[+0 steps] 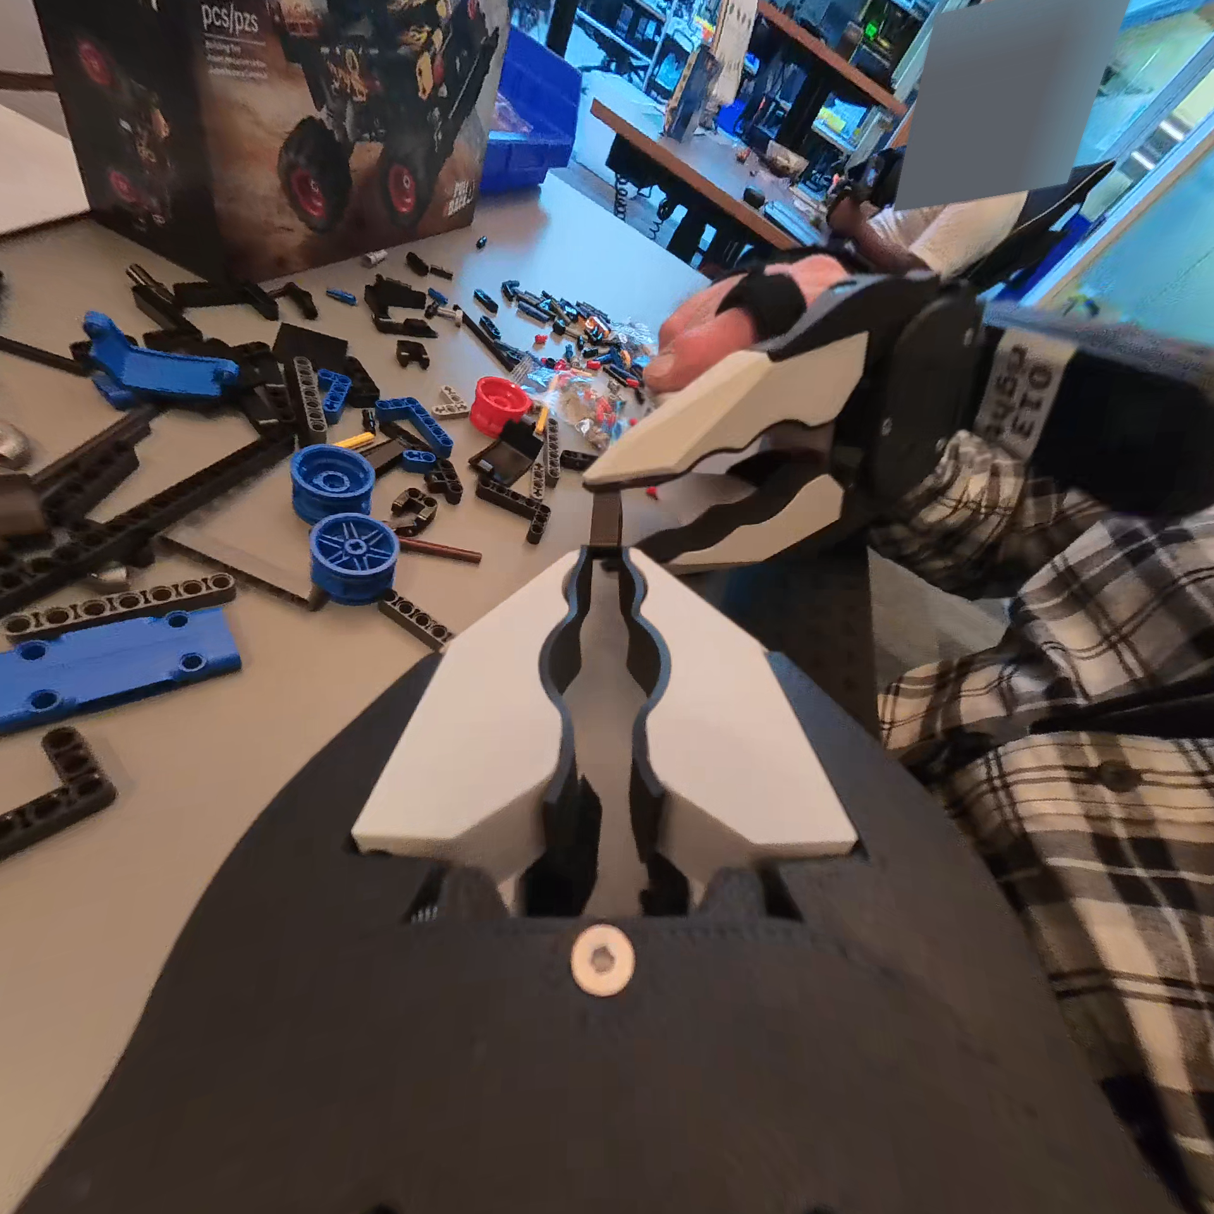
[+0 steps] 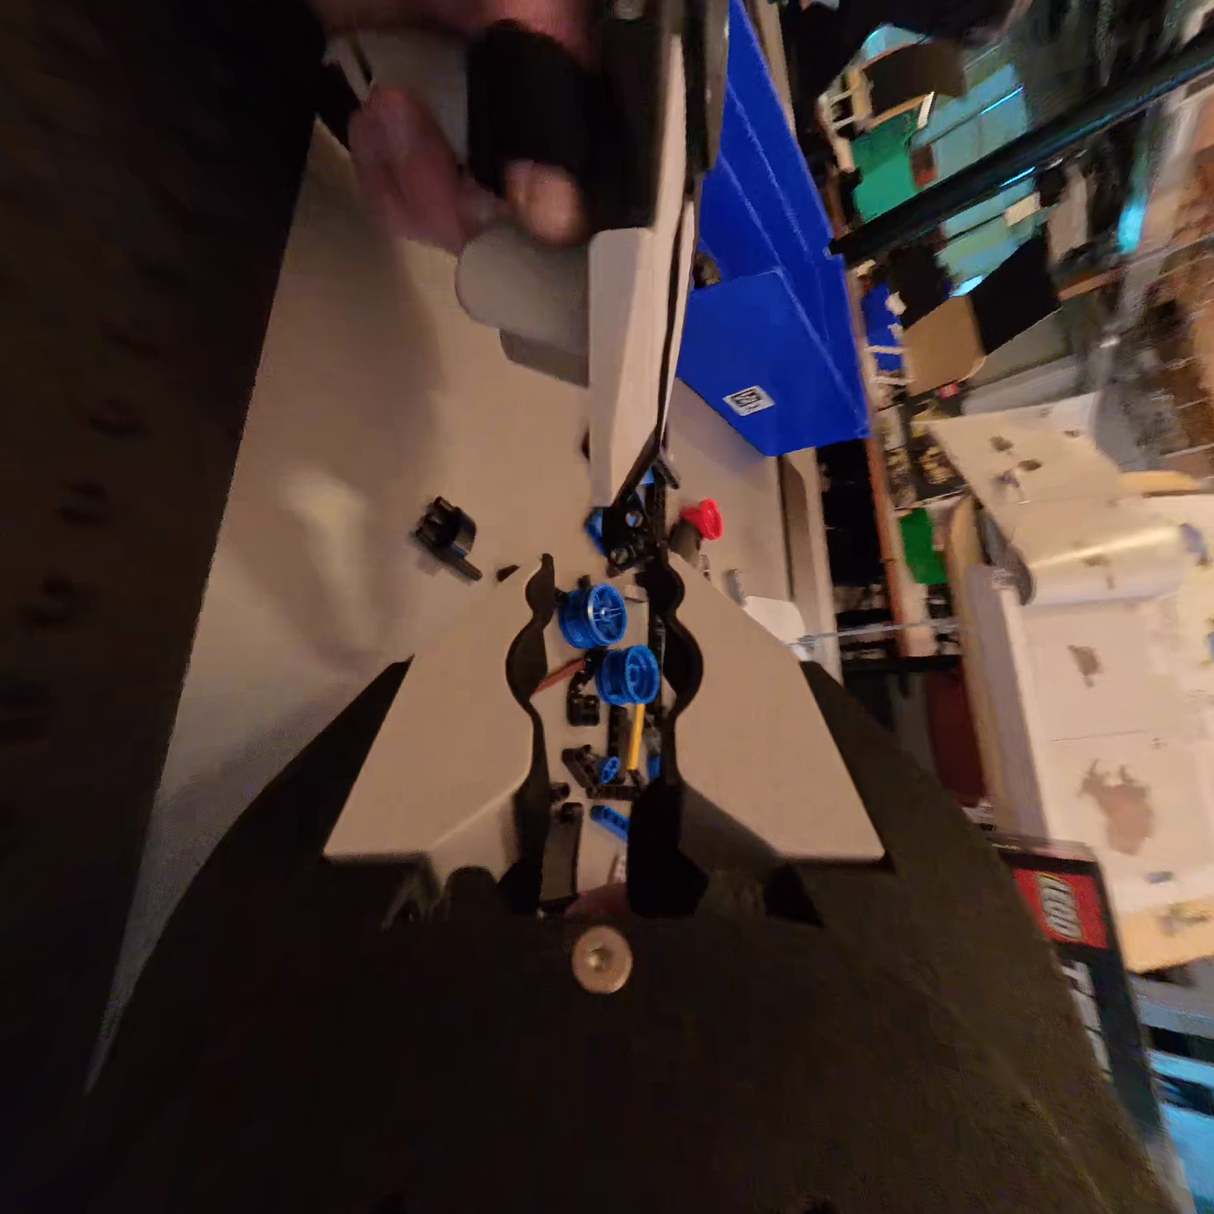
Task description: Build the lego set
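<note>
My left gripper (image 1: 604, 555) is shut on a small black lego piece (image 1: 605, 519) that sticks up out of its tips above the table. My right gripper (image 1: 614, 512) comes in from the right, held by a hand. Its jaws stand apart, one above and one below the black piece. In the right wrist view my right gripper (image 2: 601, 571) is open, and the black piece (image 2: 624, 532) sits just beyond its tips, held by the left gripper (image 2: 634, 486) that reaches down from above.
Loose parts lie on the grey table (image 1: 197, 854): two blue wheels (image 1: 332, 483), a red hub (image 1: 499, 404), a blue panel (image 1: 112, 663), black beams (image 1: 118, 601), a bag of small pieces (image 1: 578, 394). The set's box (image 1: 263, 131) and a blue bin (image 1: 532, 118) stand behind. A plaid sleeve (image 1: 1051, 788) is at right. Left and right tips are no more than a few centimetres apart.
</note>
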`<move>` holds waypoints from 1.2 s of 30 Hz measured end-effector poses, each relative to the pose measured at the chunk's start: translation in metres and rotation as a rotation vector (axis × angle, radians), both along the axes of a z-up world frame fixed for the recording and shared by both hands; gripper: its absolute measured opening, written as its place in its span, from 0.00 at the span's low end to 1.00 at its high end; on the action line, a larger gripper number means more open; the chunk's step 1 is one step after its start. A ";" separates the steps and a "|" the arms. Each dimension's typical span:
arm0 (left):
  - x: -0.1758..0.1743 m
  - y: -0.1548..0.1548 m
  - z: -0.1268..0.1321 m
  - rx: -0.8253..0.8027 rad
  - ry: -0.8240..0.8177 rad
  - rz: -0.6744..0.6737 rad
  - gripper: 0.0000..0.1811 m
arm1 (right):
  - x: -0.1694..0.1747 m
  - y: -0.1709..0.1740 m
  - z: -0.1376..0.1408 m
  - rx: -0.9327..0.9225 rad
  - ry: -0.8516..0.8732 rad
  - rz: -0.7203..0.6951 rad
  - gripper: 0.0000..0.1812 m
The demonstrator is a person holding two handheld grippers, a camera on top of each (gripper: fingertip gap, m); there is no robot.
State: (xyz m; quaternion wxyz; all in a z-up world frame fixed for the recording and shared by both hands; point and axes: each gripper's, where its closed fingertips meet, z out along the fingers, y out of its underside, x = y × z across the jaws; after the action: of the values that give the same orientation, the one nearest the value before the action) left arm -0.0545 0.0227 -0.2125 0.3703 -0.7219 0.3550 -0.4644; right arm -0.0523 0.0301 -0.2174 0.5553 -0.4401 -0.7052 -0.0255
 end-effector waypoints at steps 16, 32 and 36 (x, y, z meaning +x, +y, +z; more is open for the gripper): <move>-0.017 0.000 -0.067 0.161 0.607 0.088 0.25 | 0.013 0.022 -0.021 -0.211 0.022 -0.119 0.07; -0.002 -0.018 -0.081 0.449 0.728 -0.219 0.10 | 0.020 0.025 -0.027 -0.367 0.068 -0.143 0.07; -0.010 -0.017 -0.080 0.477 0.746 -0.274 0.16 | 0.022 0.026 -0.027 -0.398 0.082 -0.147 0.07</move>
State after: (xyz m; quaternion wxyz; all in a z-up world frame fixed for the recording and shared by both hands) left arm -0.0641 0.0059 -0.2921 0.3082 -0.6808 0.6530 -0.1230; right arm -0.0300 0.0558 -0.2444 0.4821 -0.5920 -0.6393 0.0919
